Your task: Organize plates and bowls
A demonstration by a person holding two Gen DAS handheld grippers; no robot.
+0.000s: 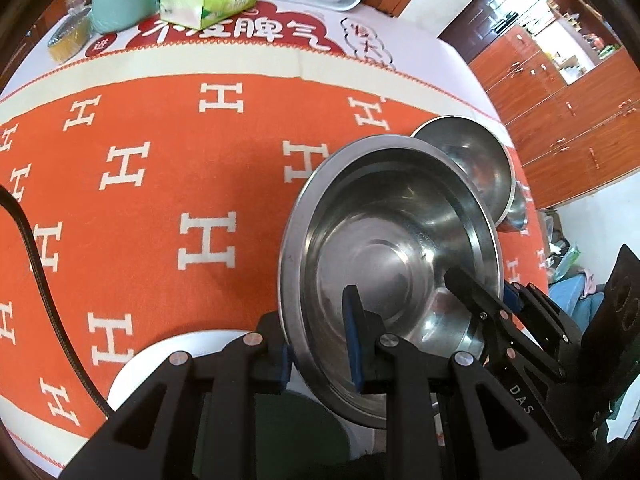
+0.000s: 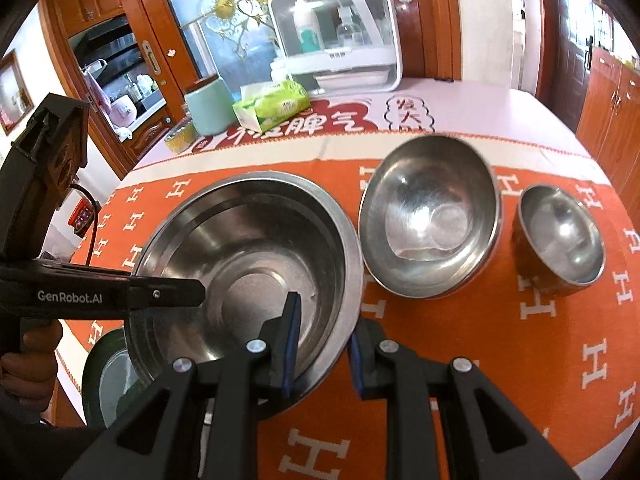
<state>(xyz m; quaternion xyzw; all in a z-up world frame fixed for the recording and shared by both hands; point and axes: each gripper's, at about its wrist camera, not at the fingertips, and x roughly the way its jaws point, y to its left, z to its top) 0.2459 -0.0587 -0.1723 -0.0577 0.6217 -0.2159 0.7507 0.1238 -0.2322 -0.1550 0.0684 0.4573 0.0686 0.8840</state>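
Note:
A large steel bowl [image 1: 392, 248] [image 2: 244, 256] is held tilted over a white plate with a dark green centre [image 1: 160, 364] [image 2: 108, 372] at the table's near edge. My left gripper [image 1: 320, 356] is shut on the bowl's near rim, one finger inside, one outside. My right gripper [image 2: 324, 344] straddles the opposite rim and is shut on it; it also shows in the left wrist view [image 1: 480, 300]. A medium steel bowl [image 2: 430, 216] [image 1: 472, 160] and a small steel bowl [image 2: 560, 236] stand to the right on the orange cloth.
At the table's far side stand a green tissue box [image 2: 276, 104] [image 1: 208, 0], a mint canister [image 2: 208, 108], a tape roll [image 1: 68, 36] and a white plastic cabinet [image 2: 340, 36]. Wooden cupboards [image 1: 560, 92] line the room.

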